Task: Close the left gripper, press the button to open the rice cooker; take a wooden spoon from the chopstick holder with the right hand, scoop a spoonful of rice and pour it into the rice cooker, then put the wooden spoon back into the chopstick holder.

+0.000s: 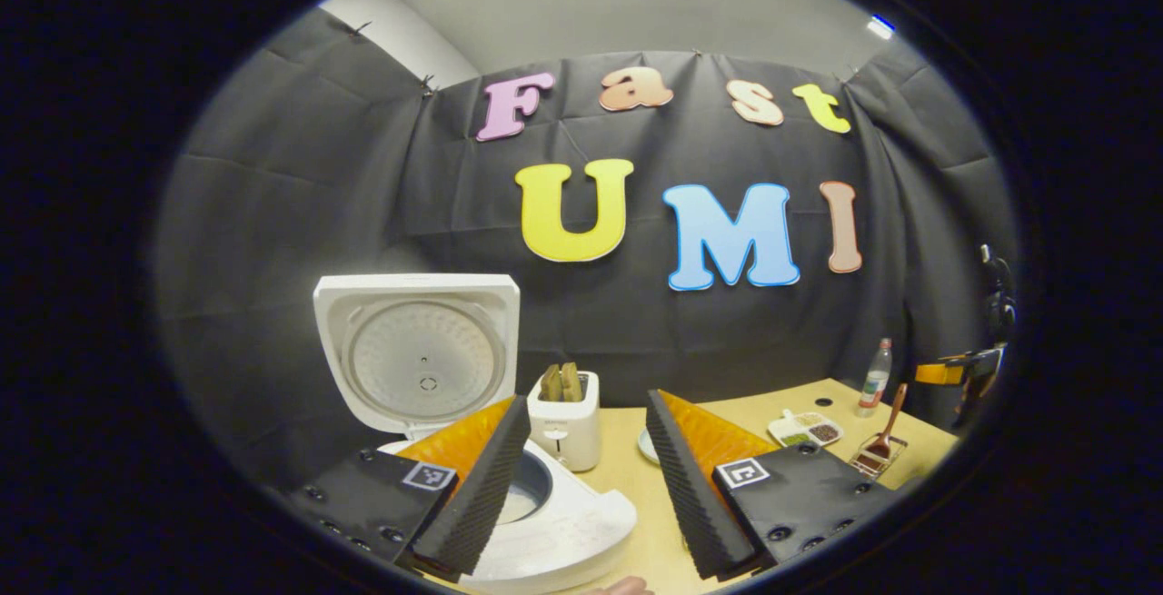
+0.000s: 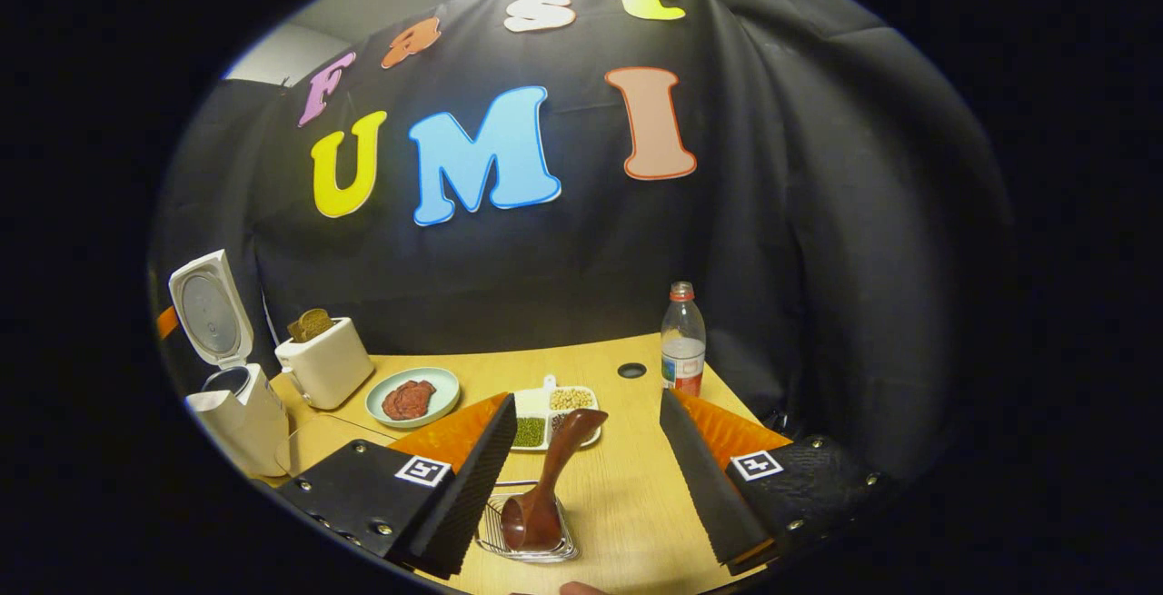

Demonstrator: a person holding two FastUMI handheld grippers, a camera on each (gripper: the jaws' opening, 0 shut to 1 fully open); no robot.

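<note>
White rice cooker with pale dotted inner lid; white toaster holding brown toast; light wood-grain table. Dark reddish-brown wooden spoon in a silvery wire chopstick holder; pale green plate bearing something dark red. White divided dish with green and beige grains; clear bottle with red cap and red-and-white label; black-and-white square markers on both grippers.

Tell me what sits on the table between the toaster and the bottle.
In the right gripper view, between the toaster and the bottle sit a plate of meat and a divided tray of beans, on the table.
</note>
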